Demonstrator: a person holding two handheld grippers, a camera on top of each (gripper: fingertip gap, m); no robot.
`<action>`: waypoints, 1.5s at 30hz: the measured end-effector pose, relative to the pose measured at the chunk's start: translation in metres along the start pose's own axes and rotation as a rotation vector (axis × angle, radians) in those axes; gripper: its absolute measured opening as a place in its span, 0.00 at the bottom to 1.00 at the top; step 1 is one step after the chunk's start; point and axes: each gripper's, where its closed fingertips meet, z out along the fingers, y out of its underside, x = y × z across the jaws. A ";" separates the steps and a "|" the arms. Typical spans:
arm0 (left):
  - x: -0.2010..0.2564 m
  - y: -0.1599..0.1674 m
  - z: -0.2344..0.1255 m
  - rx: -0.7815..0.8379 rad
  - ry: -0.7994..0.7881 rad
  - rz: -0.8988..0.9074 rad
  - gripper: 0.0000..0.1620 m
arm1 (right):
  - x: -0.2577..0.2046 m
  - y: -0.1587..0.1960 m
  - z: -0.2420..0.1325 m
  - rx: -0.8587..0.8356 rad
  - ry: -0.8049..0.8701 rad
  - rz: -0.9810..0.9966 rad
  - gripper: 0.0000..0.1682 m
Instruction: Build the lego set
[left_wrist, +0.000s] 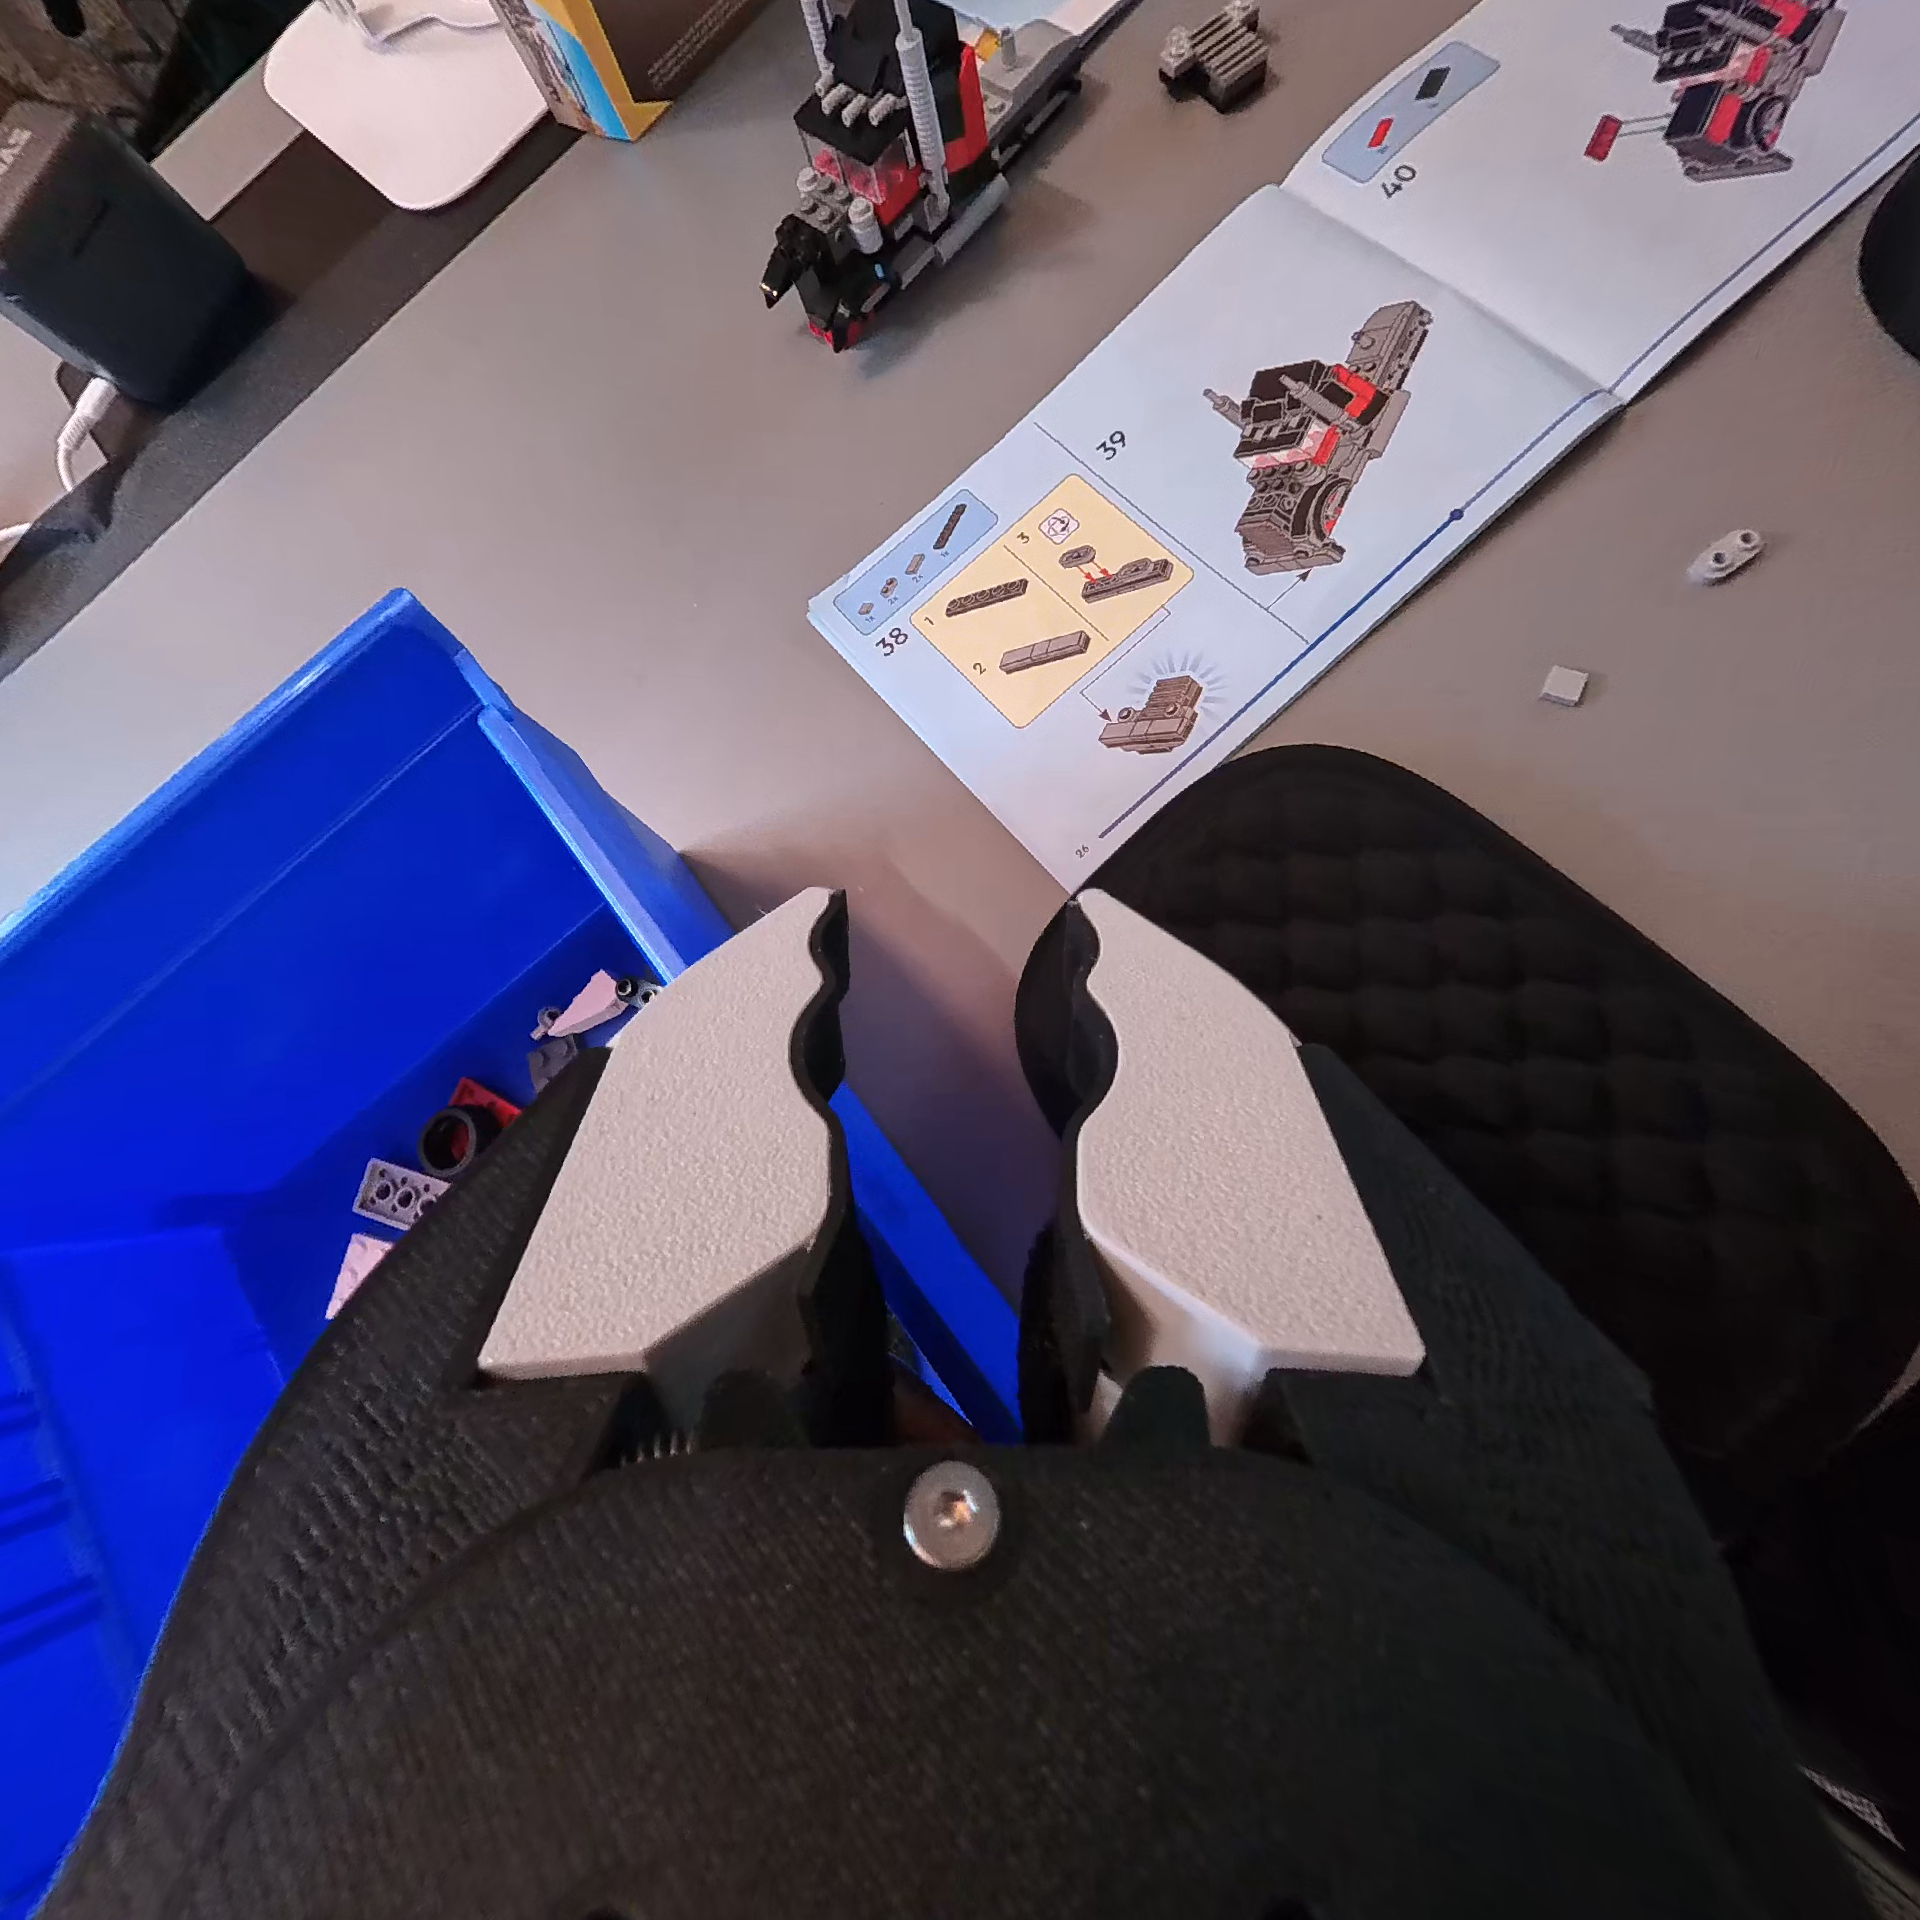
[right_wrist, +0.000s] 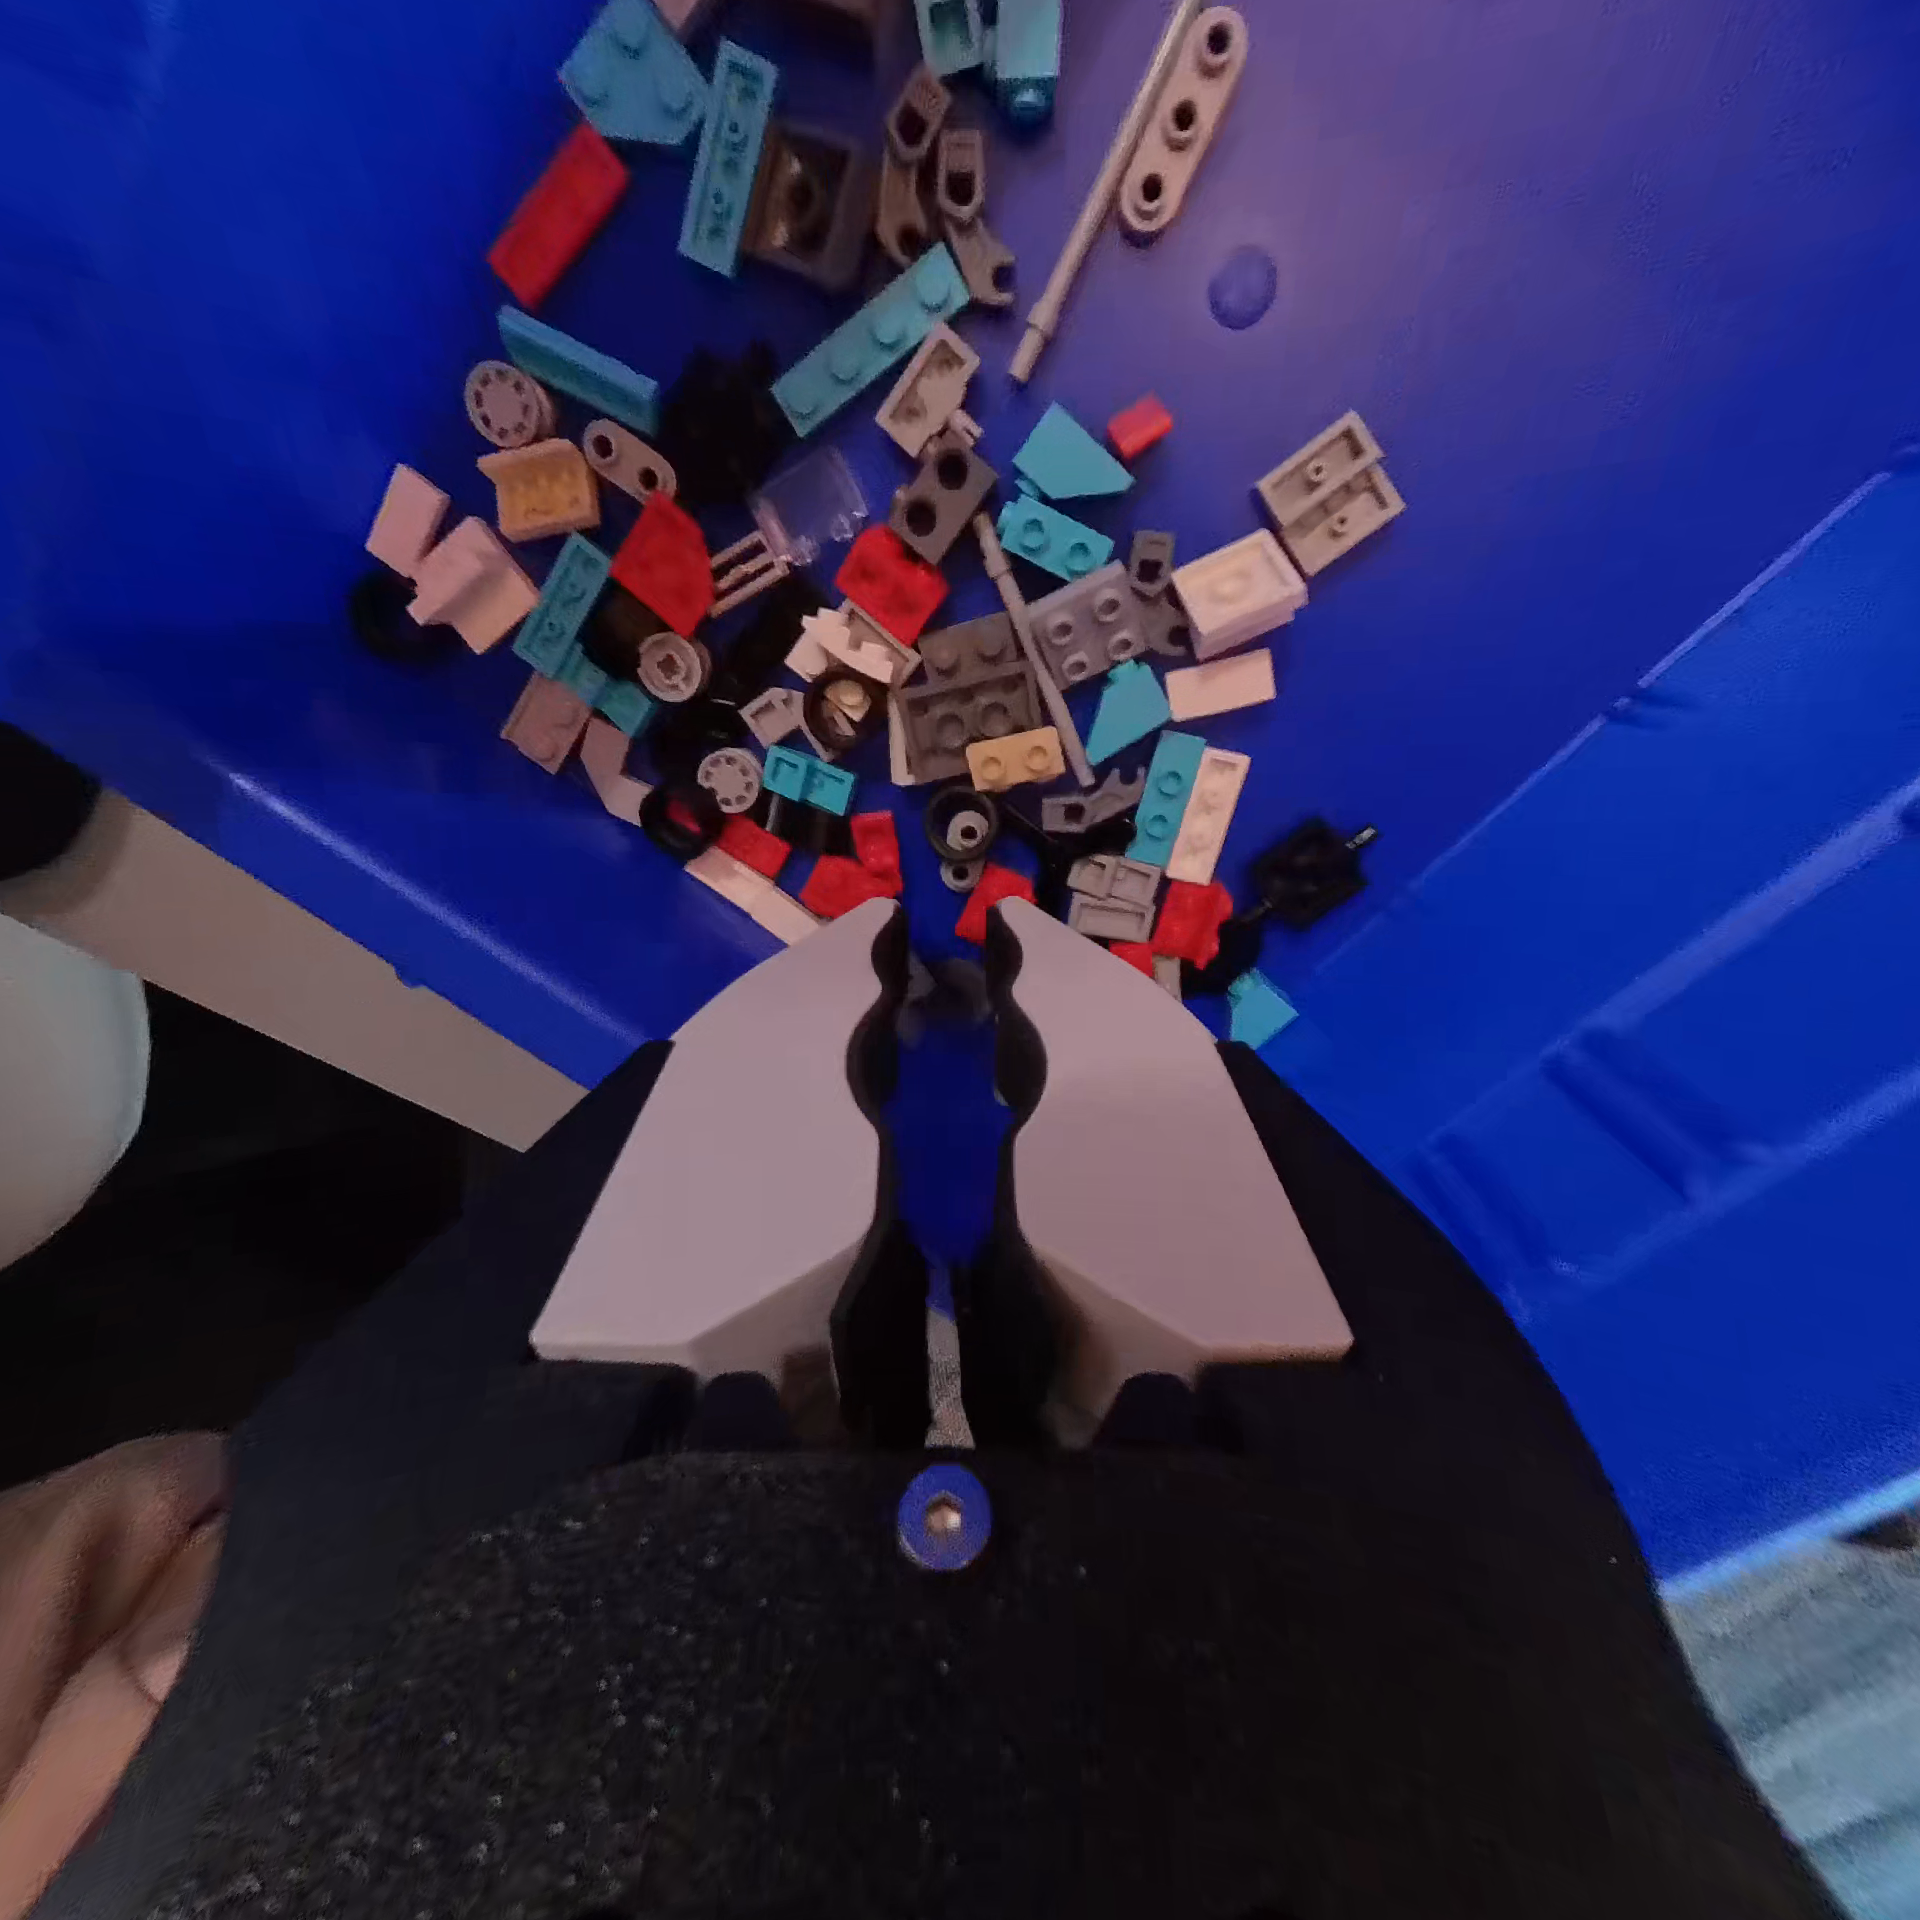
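Observation:
My left gripper (left_wrist: 951, 914) is open and empty, low over the grey table between the blue bin (left_wrist: 312, 831) and a black quilted pad (left_wrist: 1507, 1039). The open instruction booklet (left_wrist: 1299, 436) lies ahead. Beyond it stands the part-built black, red and grey model (left_wrist: 894, 177). My right gripper (right_wrist: 945, 920) is down inside the blue bin (right_wrist: 1558, 727), at the near edge of a heap of loose bricks (right_wrist: 883, 582). Its jaws stand a narrow gap apart, closed on a small dark grey piece (right_wrist: 945, 992).
A small grey sub-assembly (left_wrist: 1216, 52) sits at the far edge. Two loose grey pieces (left_wrist: 1725, 551) (left_wrist: 1564, 686) lie right of the booklet. A box (left_wrist: 582, 62), a white stand base (left_wrist: 416, 104) and a black device (left_wrist: 114, 260) stand at the far left. Spacing between my two grippers at the tips: around 55 cm. To the small grey sub-assembly (left_wrist: 1216, 52): left tips about 30 cm, right tips about 40 cm.

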 end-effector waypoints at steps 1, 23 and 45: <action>0.000 0.000 0.000 0.002 0.003 0.001 0.25 | -0.002 -0.002 0.002 0.007 -0.007 -0.004 0.09; -0.002 -0.003 0.002 0.049 0.001 0.006 0.25 | 0.017 -0.037 -0.056 0.168 0.388 -0.308 0.03; 0.009 -0.023 -0.017 0.259 0.028 0.077 0.25 | -0.049 -0.015 -0.057 -0.336 -0.137 -0.388 0.03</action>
